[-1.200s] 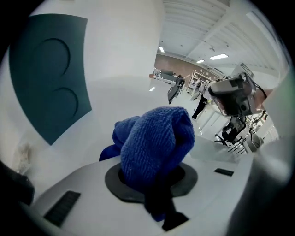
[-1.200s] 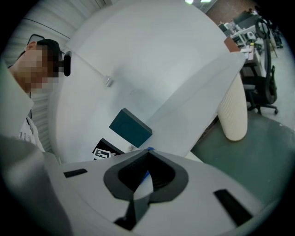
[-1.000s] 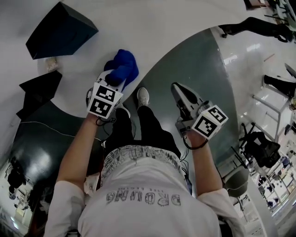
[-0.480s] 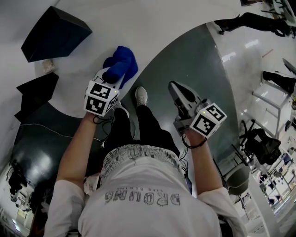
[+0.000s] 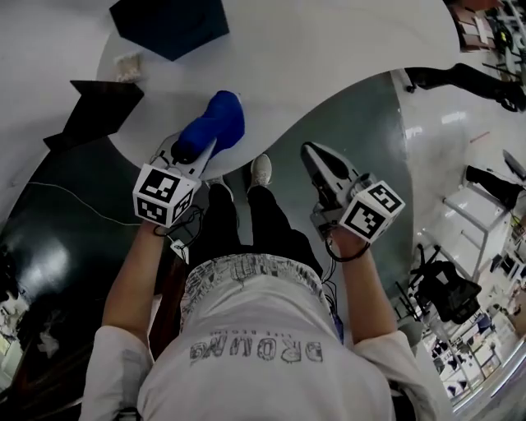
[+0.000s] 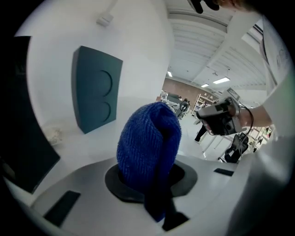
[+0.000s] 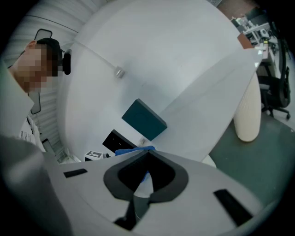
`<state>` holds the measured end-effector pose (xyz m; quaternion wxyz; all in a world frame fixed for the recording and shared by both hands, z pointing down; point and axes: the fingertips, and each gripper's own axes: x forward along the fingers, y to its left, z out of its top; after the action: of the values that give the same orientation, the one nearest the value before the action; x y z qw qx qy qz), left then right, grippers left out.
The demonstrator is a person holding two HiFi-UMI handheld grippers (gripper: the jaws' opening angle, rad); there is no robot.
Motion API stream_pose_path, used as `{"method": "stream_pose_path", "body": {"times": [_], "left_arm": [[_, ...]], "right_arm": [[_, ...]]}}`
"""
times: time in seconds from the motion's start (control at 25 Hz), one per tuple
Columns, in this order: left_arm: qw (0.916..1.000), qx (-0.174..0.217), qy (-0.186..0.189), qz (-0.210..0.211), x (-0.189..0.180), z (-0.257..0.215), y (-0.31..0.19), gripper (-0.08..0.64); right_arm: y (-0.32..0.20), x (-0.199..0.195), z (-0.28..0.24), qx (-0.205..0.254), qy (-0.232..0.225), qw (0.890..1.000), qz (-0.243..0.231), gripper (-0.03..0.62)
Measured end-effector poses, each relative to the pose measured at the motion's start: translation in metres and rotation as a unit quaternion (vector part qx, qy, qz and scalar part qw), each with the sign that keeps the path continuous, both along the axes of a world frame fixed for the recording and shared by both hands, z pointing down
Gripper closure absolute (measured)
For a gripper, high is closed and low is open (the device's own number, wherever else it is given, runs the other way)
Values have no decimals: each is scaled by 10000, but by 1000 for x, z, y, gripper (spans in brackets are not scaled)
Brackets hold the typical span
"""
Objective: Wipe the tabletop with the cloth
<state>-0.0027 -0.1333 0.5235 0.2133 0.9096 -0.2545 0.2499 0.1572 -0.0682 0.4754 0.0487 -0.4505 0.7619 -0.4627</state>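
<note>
– Along the near, curved edge of the tabletop (image 5: 329, 57), what have you got? Biggest first.

– White tabletop, mostly bare. Toward its far edge, left of me, sits a dark teal box (image 5: 168, 25), and a flat black panel (image 5: 94, 111) lies at the left edge. Both are well apart from my working spot, so I judge the strip along the near edge is free to wipe.

– And the cloth?

– Blue cloth (image 5: 215, 123), bunched into a wad, over the tabletop just inside that near edge. My left gripper (image 5: 187, 152) has its jaws pinching the wad's near end, so the bulk sticks out ahead of them. Held that way, I reckon, fabric meets the surface rather than plastic. Whether it presses down or rides just above, I can't tell.

– Right side?

– My right gripper (image 5: 316, 160) is off the tabletop, over the dark floor (image 5: 362, 123) beside the wearer's legs (image 5: 246, 222), jaws pressed together on nothing. It's probably held there so it's clear of the sweep.

– Anything small?

– A pale crumpled scrap (image 5: 127, 66) near the left edge, between box and panel. I'd steer the cloth round it, or it could get dragged along.
</note>
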Motion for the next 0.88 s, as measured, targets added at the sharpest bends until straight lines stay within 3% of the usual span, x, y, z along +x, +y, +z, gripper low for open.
{"method": "stream_pose_path", "body": {"times": [0.24, 0.44, 0.72, 0.88], "left_arm": [[9981, -51, -146, -598, -98, 0, 31, 479], [9948, -165, -442, -907, -157, 20, 48, 479], [9931, -368, -905, -651, -175, 55, 56, 479], [9918, -389, -1124, -462, -169, 61, 53, 479]], "right_arm": [[-11, -76, -5, 41, -8, 9978, -664, 586], [-14, -125, -2, -6, 23, 9945, -1051, 586], [-17, -151, 2, -109, 148, 9933, -1144, 586], [-14, -144, 1, -122, 193, 9946, -1010, 586]]}}
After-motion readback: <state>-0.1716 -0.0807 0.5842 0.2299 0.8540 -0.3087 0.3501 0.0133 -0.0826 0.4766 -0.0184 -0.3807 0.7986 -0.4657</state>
